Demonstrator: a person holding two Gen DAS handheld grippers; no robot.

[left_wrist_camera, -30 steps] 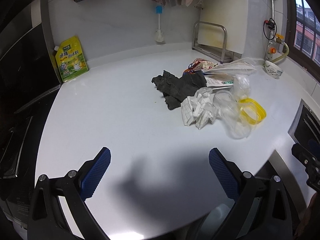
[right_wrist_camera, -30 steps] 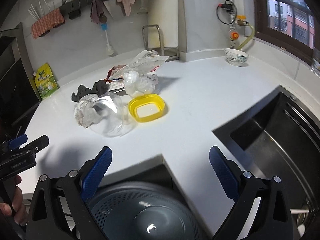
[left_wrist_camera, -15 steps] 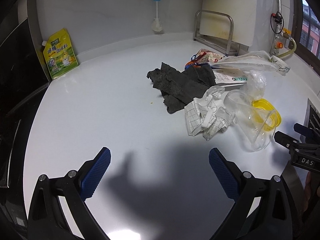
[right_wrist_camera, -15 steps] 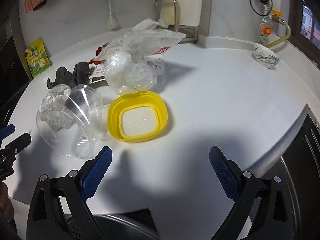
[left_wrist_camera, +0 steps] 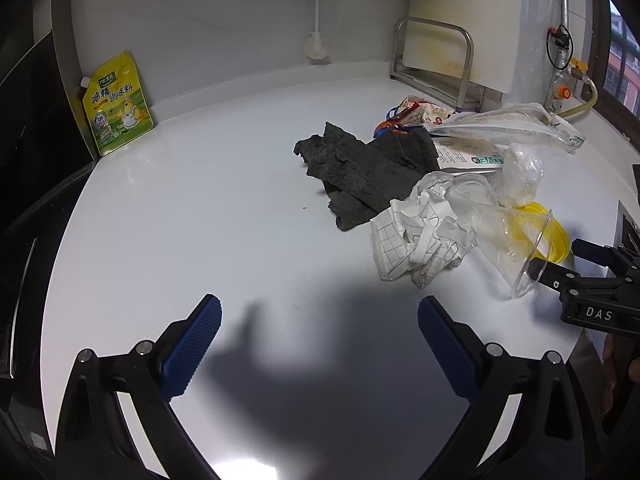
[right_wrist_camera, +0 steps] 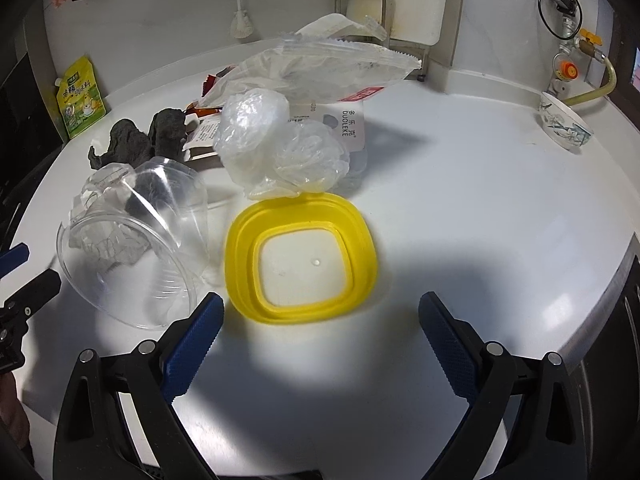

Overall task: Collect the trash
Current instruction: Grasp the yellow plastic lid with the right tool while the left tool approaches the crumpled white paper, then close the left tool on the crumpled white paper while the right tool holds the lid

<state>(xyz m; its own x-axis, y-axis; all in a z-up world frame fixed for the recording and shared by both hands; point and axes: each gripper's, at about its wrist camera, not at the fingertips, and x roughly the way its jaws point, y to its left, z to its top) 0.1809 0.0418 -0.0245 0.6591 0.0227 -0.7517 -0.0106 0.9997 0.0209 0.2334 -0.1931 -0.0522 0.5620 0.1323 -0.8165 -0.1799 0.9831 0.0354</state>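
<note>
Both grippers have moved closer to the trash pile since a second ago; the sink and strainer have dropped out of the right view. Yellow lid [right_wrist_camera: 301,256] lies flat on the white counter [right_wrist_camera: 460,208], square, empty centre, just beside the tipped clear plastic cup [right_wrist_camera: 136,248] and touching the crumpled clear bag [right_wrist_camera: 276,148]. Right gripper [right_wrist_camera: 320,336] hovers just short of the lid, jaws wide apart, empty. Left gripper [left_wrist_camera: 320,344] likewise spread, near the crumpled checked paper [left_wrist_camera: 420,236].

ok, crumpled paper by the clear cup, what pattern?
White with a thin dark grid on the crumpled paper; clearest in the left wrist view.
</note>
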